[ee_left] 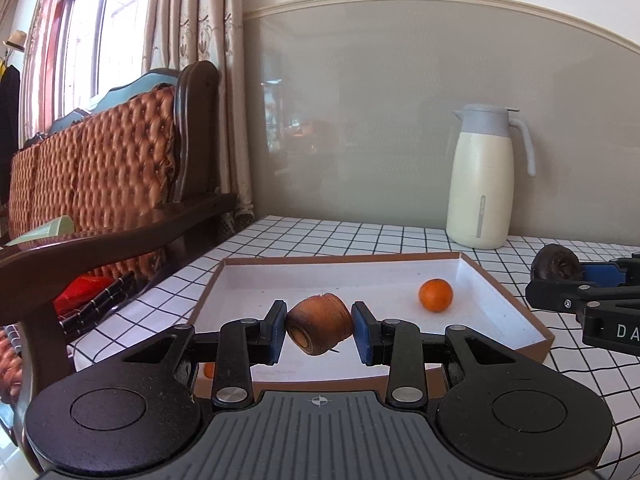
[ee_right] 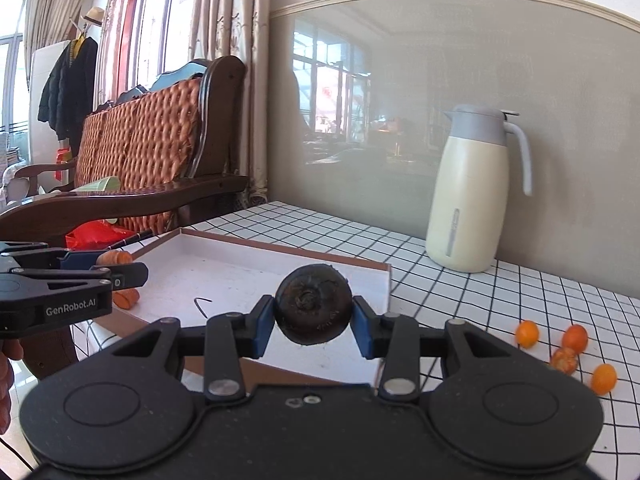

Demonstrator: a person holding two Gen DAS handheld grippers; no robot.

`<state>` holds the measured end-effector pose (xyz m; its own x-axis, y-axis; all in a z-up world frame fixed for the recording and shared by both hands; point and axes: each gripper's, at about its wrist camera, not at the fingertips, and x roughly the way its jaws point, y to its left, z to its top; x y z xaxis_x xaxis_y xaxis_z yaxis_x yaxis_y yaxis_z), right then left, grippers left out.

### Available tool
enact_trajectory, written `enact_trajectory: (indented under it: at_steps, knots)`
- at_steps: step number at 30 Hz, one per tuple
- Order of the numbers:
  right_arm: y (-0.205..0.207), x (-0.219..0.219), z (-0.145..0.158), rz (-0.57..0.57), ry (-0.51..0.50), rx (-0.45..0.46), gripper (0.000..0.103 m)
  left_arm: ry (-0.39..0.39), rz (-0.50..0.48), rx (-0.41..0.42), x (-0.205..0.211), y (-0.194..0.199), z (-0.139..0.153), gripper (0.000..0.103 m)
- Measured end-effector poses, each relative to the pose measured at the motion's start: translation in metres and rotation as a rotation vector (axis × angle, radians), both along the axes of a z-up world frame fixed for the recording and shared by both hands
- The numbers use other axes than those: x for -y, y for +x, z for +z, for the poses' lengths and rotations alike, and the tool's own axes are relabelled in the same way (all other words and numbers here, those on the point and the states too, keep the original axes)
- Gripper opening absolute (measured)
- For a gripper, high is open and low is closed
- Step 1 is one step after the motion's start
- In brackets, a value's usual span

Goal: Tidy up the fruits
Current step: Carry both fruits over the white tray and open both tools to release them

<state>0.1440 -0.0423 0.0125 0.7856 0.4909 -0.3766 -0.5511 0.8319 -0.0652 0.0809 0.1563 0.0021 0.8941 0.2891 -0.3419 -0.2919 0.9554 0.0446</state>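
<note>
My left gripper [ee_left: 320, 330] is shut on a brown-orange carrot chunk [ee_left: 320, 322], held above the near part of a brown-rimmed white tray [ee_left: 340, 259]. A small orange fruit [ee_left: 436, 295] lies inside the tray at the right, and an orange piece [ee_left: 209, 370] shows under the left finger. My right gripper [ee_right: 313, 320] is shut on a dark round fruit [ee_right: 313, 309] over the tray's [ee_right: 280, 249] right side. In the right wrist view, the left gripper [ee_right: 116, 269] with its carrot chunk [ee_right: 116, 258] sits at the left edge. Another orange piece [ee_right: 126, 298] lies below it in the tray.
Several small orange fruits [ee_right: 575, 338] lie on the checked tablecloth [ee_right: 480, 300] right of the tray. A cream thermos jug [ee_left: 480, 184] stands at the back by the wall. A wooden bench with a woven cushion [ee_left: 100, 160] borders the table's left side.
</note>
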Motion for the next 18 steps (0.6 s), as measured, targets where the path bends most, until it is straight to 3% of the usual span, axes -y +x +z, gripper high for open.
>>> enact_trajectory:
  at_steps: [18]
  knots:
    - [0.018, -0.030, -0.001, -0.003, -0.001, 0.001, 0.033, -0.011, 0.054, 0.028, -0.041, 0.020, 0.005, 0.036]
